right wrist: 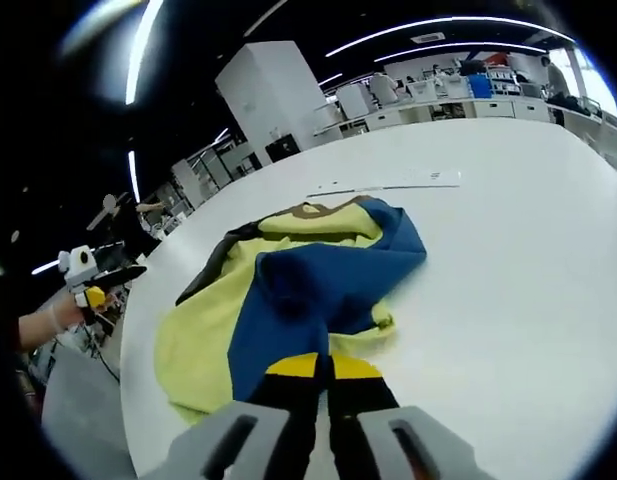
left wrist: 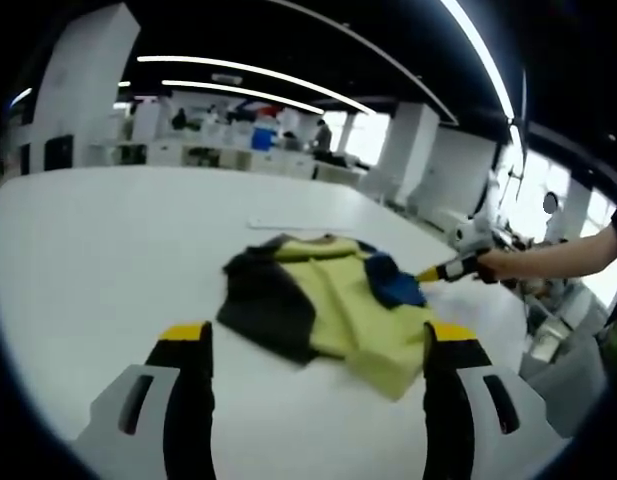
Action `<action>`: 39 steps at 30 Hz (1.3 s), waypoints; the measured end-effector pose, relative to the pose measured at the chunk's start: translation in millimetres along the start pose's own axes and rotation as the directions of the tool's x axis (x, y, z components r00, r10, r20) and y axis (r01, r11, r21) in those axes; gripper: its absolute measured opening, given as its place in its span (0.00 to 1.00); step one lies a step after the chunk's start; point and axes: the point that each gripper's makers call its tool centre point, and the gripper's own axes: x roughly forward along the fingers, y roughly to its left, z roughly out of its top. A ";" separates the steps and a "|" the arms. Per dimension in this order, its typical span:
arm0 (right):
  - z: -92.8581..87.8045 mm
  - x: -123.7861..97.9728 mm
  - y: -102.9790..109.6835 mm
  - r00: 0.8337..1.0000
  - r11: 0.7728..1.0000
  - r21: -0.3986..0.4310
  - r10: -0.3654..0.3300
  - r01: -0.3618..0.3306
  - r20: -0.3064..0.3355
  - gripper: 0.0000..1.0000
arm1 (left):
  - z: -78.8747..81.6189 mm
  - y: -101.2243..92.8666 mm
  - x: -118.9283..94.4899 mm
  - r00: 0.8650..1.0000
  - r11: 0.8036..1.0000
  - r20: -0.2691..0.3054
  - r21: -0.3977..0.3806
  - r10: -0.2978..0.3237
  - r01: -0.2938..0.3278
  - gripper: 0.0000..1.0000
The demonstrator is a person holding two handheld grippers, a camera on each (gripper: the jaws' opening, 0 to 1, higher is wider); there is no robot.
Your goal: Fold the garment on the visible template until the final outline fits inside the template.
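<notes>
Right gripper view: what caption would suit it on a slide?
Right gripper, jaws shut on the blue sleeve of a yellow shirt on a white table.

Yellow, blue and dark-grey garment [right wrist: 288, 290]; white table [right wrist: 508, 230].

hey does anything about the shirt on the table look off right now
The yellow, blue and dark grey garment lies crumpled on the white table, blue sleeve flopped across the yellow body, edges uneven. No fold template outline is clearly visible around it. The right gripper pinches its blue edge.
</notes>
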 end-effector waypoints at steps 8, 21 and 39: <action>9.8 -40.2 -18.8 0.999 0.999 0.007 -0.039 0.039 0.019 0.00 | 2.4 -2.6 3.8 1.000 1.000 0.007 0.002 -0.010 0.010 0.83; 11.4 -110.1 -76.2 0.984 0.984 0.020 -0.177 0.177 0.014 0.00 | 4.0 -5.8 12.9 1.000 1.000 0.002 0.008 -0.026 0.026 0.83; 7.5 -162.6 -145.0 0.943 0.943 0.040 -0.330 0.331 -0.042 0.00 | 3.1 1.9 17.4 1.000 1.000 -0.011 0.003 -0.010 0.010 0.82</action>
